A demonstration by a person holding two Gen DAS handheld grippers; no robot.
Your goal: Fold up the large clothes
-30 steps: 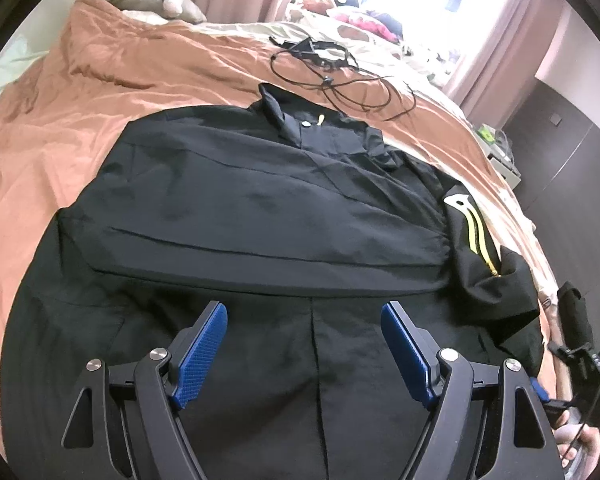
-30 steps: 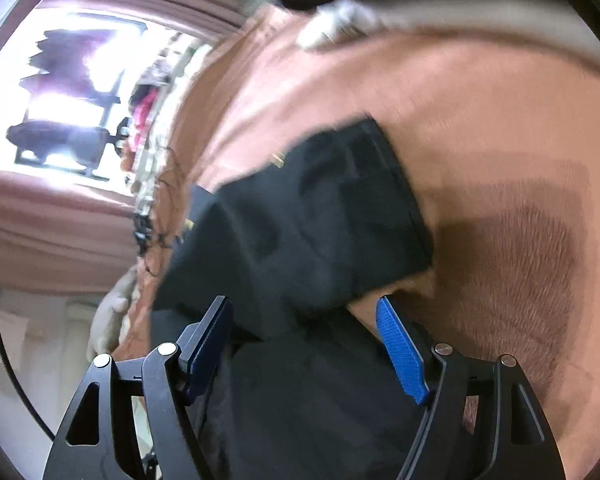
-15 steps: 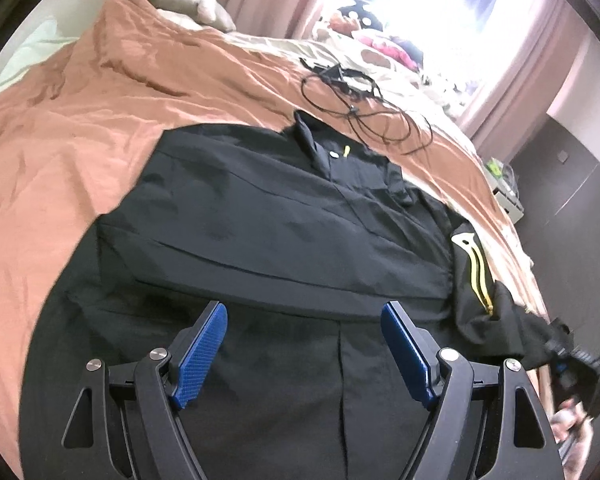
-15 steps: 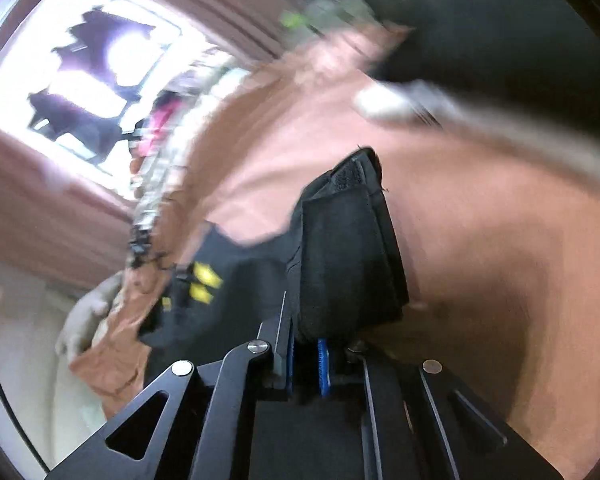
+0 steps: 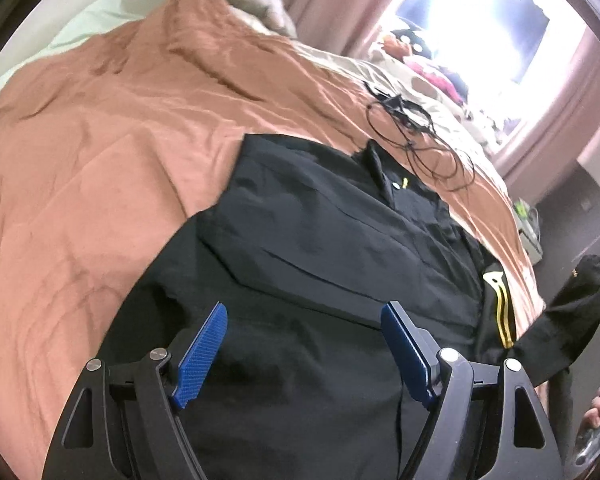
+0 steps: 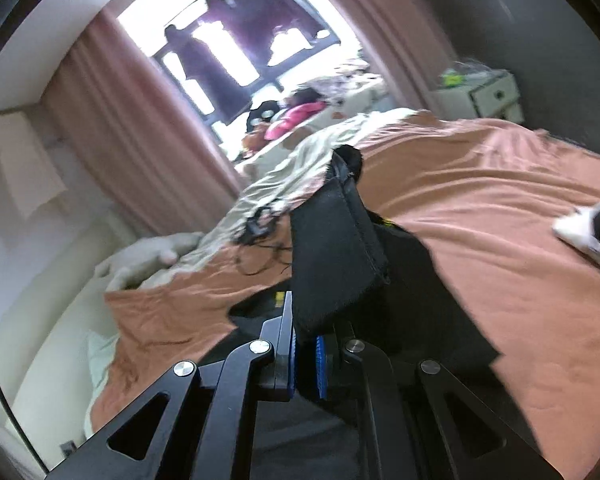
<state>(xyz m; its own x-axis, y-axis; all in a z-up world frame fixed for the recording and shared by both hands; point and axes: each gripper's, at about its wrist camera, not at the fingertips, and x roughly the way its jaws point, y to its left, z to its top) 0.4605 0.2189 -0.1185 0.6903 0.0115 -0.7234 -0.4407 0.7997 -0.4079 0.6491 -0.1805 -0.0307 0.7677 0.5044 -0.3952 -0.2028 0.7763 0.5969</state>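
Lifted since earlier, the sleeve (image 6: 336, 256) hangs clamped in the right gripper (image 6: 306, 362); left gripper (image 5: 304, 350) gapes wide; next, fold it leftward across the jacket (image 5: 320, 248).

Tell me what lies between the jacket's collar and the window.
In the left wrist view, a tangled black cable lies on the brown bedspread just past the black jacket collar; beyond it, rumpled pale bedding and blurred colourful items reach the window.
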